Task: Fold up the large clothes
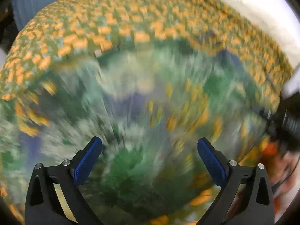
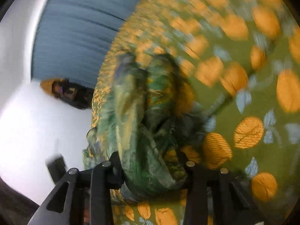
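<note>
Your left gripper [image 1: 150, 150] hangs over the garment [image 1: 142, 116], pointing down at it. Its two blue pads [image 1: 88, 161] are spread wide apart with nothing between them. The cloth under them is green, white and blue with yellow spots, and it looks very smeared in the left wrist view, so its folds are hard to make out. It lies on the bedspread [image 1: 112, 18], which is green with orange leaves on it. At the right edge of this view you can see your right gripper [image 1: 288, 120] as a dark shape just beside the cloth.

In the right wrist view, your right gripper [image 2: 151, 168] is tipped over to one side, so the bedspread [image 2: 253, 112] climbs up the right half of the picture. A thick bunch of the garment [image 2: 142, 150] sits between the two black fingers [image 2: 105, 180], and they are closed in on it, pinching it. The bunch rises away from the fingers in a long rolled hump. A white wall [image 2: 28, 121] and a blue curtain [image 2: 78, 28] fill the left side.
</note>
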A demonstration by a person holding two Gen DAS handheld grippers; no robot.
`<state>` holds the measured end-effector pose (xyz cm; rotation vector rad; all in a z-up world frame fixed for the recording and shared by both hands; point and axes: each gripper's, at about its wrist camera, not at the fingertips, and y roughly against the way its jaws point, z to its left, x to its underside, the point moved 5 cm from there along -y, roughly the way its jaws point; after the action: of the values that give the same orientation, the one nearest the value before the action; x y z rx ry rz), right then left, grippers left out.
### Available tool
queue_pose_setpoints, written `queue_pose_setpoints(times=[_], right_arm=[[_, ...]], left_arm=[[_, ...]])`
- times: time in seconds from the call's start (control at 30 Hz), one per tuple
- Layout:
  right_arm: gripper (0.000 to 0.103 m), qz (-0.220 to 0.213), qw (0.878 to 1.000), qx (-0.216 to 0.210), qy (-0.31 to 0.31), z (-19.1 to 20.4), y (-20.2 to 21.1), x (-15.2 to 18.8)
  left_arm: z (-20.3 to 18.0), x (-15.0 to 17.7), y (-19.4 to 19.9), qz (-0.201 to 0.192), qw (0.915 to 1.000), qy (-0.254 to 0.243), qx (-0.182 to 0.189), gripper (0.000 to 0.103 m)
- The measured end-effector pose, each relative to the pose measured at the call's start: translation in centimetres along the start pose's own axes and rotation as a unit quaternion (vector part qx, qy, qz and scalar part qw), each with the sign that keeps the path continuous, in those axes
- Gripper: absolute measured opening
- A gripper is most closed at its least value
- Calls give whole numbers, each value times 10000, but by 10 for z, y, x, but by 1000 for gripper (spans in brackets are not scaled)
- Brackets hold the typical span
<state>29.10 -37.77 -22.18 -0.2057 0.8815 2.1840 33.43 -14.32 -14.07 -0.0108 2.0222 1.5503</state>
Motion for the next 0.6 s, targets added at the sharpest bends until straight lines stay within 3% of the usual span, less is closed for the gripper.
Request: queue_pose_setpoints(times=[0.07,0.13,0.27,0.33,0.4,0.47,0.5,0.53,0.57,0.6], right_arm=[[37,-260,9962,78,832,44,15,1],[37,-483,9836,195,1725,90,27,10],[37,-707,9390,440,3337,169,31,47],[37,-698,9144,505,3955,194,28,74],[37,-768,8844,623,4562,218,19,99],[37,-810,8637,673,4929,231,17,118],[37,-800,8557,671,5068,237,14,127],[37,-796,8523,656,5128,241,13,133],[37,-782,8497,649,5173,242,11,133],[37,-731,8501,646,5175,242,8,134]], left_arm=[[-16,-18,29,-143,9997,-101,184,102],[-41,-35,56,-152,9980,-310,536,102],[-79,-55,82,100,9933,-851,770,102],[-81,-60,83,239,9933,-1020,494,102],[-71,-59,77,408,9926,-1136,-120,102],[-60,-55,69,568,9904,-1149,-520,99],[-51,-48,64,618,9891,-1120,-734,91],[-47,-47,62,648,9885,-1097,-821,57],[-40,-41,62,721,9885,-1029,-835,40],[-31,-37,62,758,9915,-857,-621,35]])
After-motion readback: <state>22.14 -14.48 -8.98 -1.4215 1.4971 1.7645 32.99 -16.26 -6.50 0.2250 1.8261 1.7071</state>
